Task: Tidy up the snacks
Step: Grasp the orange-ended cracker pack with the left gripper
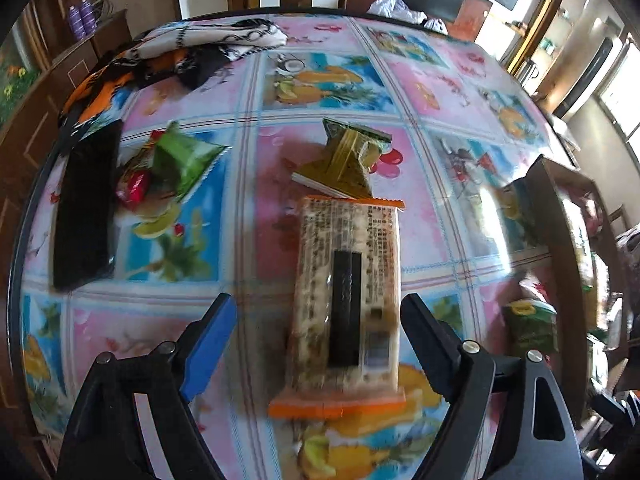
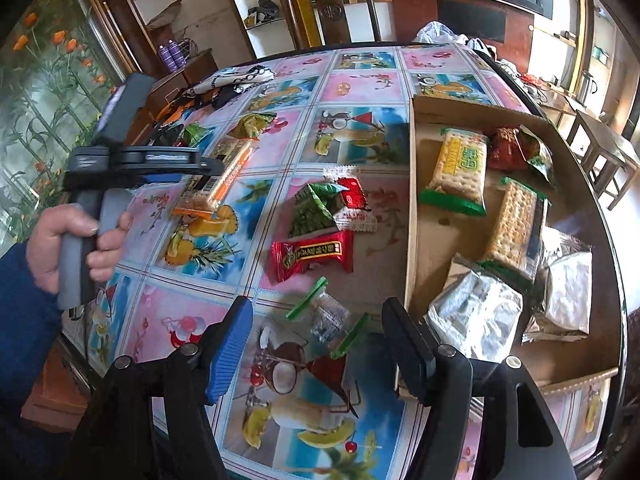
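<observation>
Left gripper (image 1: 320, 344), jaws open, straddles the cracker pack (image 1: 348, 292); its long axis runs along the fingers, untouched. Right gripper (image 2: 316, 340), also open, hangs over a clear candy (image 2: 328, 320) beside the box (image 2: 412, 216). A green pouch (image 1: 344, 160) touches the pack's far end.

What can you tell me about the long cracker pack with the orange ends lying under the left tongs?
The cracker pack is a long clear wrapper with orange crimped ends, pale crackers showing through, dense printed text, a black stripe and a barcode. It lies flat, back side up, on the table. Its far end touches or overlaps an olive pyramid-shaped snack. The left tongs stand open on either side of its near half, pads not touching it.
</observation>
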Demonstrator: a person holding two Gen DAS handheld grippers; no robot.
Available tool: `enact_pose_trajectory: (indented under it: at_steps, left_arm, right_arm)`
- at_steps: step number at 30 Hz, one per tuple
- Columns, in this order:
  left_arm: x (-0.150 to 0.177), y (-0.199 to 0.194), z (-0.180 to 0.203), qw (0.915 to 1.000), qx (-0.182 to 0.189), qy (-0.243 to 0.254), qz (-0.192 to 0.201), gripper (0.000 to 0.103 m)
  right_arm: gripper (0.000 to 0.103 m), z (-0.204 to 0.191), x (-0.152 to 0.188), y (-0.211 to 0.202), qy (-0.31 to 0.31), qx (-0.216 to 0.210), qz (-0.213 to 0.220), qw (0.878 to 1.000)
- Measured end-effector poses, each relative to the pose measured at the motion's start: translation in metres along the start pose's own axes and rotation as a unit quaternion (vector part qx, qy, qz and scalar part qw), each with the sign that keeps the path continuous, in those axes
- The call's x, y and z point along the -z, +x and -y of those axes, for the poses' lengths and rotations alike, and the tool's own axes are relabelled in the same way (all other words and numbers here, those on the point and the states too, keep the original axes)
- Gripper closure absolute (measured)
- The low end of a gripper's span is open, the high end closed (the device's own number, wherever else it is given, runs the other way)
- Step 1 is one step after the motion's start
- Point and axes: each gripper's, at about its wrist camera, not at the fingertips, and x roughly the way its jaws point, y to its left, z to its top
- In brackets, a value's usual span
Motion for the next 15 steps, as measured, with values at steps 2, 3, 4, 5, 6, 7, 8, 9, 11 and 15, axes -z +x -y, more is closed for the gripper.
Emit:
enact_pose_trajectory:
  at_steps: [2, 3, 4, 5, 6, 7, 8, 9, 11, 15]
  left_arm:
    - [-0.004, 0.007, 0.003, 1.0000, -0.007, -0.003, 0.001, 0.020]
    - [-0.005, 0.010, 0.004, 1.0000, -0.006, -0.005, 0.002, 0.024]
    - [-0.006, 0.011, 0.005, 0.9999, -0.010, -0.004, 0.006, 0.026]
    - [-0.006, 0.012, 0.006, 0.9997, -0.020, 0.001, 0.012, 0.031]
    - [-0.006, 0.012, 0.008, 0.9995, -0.029, 0.004, 0.013, 0.037]
    - [-0.004, 0.012, 0.009, 0.9989, -0.043, 0.012, 0.017, 0.040]
    - [-0.003, 0.010, 0.009, 0.9986, -0.045, 0.015, 0.021, 0.048]
    - [-0.001, 0.009, 0.007, 0.9986, -0.044, 0.013, 0.024, 0.050]
    - [0.005, 0.006, 0.002, 0.9985, -0.048, 0.007, 0.026, 0.050]
    - [0.028, -0.004, -0.003, 0.9983, -0.051, 0.002, 0.027, 0.050]
  right_arm:
    - [0.032, 0.001, 0.002, 0.000, 0.003, -0.002, -0.002, 1.000]
    - [0.032, 0.002, 0.003, 0.000, 0.005, -0.003, -0.004, 1.000]
    - [0.032, 0.002, 0.004, 0.001, 0.006, -0.004, -0.008, 1.000]
    - [0.032, 0.003, 0.005, 0.002, 0.008, -0.005, -0.012, 1.000]
    - [0.032, 0.003, 0.006, 0.004, 0.009, -0.008, -0.016, 1.000]
    - [0.032, 0.004, 0.007, 0.006, 0.011, -0.011, -0.021, 1.000]
    - [0.032, 0.003, 0.008, 0.008, 0.011, -0.014, -0.026, 0.999]
    - [0.032, 0.003, 0.008, 0.010, 0.010, -0.017, -0.029, 0.999]
    - [0.032, 0.000, 0.007, 0.016, 0.006, -0.026, -0.037, 0.999]
    - [0.032, -0.003, 0.003, 0.028, 0.002, -0.031, -0.053, 0.998]
